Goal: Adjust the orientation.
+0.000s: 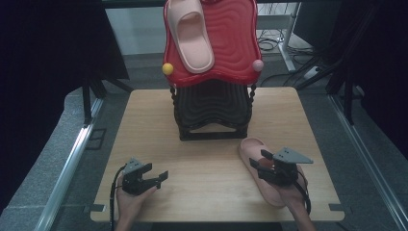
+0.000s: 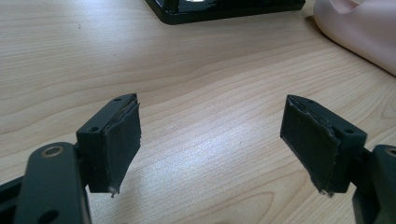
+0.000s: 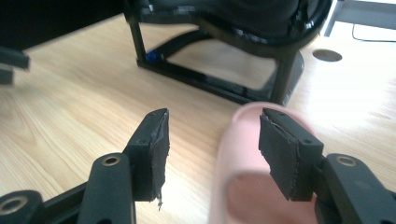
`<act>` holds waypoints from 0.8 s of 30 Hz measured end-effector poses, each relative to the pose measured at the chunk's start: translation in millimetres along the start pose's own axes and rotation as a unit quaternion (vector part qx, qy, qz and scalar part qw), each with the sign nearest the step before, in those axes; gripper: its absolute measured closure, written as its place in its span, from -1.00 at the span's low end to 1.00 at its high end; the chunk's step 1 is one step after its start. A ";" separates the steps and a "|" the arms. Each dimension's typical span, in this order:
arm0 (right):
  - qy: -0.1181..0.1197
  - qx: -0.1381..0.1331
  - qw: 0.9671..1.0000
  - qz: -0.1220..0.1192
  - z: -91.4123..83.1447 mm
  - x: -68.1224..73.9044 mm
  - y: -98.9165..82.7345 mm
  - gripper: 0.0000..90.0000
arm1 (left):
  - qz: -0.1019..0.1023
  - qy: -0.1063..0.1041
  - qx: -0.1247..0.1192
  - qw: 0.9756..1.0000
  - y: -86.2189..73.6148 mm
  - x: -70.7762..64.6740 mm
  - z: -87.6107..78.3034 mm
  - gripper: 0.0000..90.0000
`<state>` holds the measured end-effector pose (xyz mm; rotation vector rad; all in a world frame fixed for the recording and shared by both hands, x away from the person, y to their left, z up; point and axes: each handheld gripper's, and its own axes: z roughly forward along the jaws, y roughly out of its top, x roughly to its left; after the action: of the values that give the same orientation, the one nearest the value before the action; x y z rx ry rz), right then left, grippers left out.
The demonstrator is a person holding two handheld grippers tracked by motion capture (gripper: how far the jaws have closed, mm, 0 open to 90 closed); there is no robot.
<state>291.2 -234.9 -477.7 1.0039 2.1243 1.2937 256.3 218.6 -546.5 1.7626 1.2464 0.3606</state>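
One pink slipper (image 1: pixel 190 36) sits on the red rack top (image 1: pixel 235 43); its mate (image 1: pixel 255 156) lies on the table (image 1: pixel 202 159) under the R gripper (image 1: pixel 260 163), jaws wide, astride its edge. L gripper (image 1: pixel 161 177) idles, open. Next, prob.: clamp that edge, lift to rack.

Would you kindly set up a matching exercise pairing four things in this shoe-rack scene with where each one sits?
Things:
1. Slipper on the rack
2. Slipper on the table
3. Yellow ball
4. Left hand-held gripper

Places:
A. At the left corner of the red top shelf
B. Lying on the red top shelf
C. Over the near left part of the wooden table, jaws open on nothing
D. On the tabletop in front of the rack, under the right hand-held gripper

Pairs: 1-B, 2-D, 3-A, 4-C
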 end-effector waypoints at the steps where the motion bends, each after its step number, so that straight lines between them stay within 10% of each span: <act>1: -0.002 0.002 1.000 -0.003 -0.9 -0.6 -2.7 -0.04 | -0.001 0.000 -0.001 1.000 0.1 -0.1 -0.3 -0.54; 10: -0.023 0.034 0.999 -0.002 -14.9 -15.9 -31.4 0.00 | -0.002 0.002 -0.003 1.000 0.0 0.3 -3.1 -0.54; 24: -0.077 0.060 0.994 0.045 -55.0 -62.8 -69.7 0.74 | -0.002 0.003 -0.004 1.000 -0.3 2.3 -3.7 -0.55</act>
<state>268.4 -334.7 -514.2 1.2222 2.0794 1.1016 254.6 222.4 -545.4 1.7530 1.2508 0.3693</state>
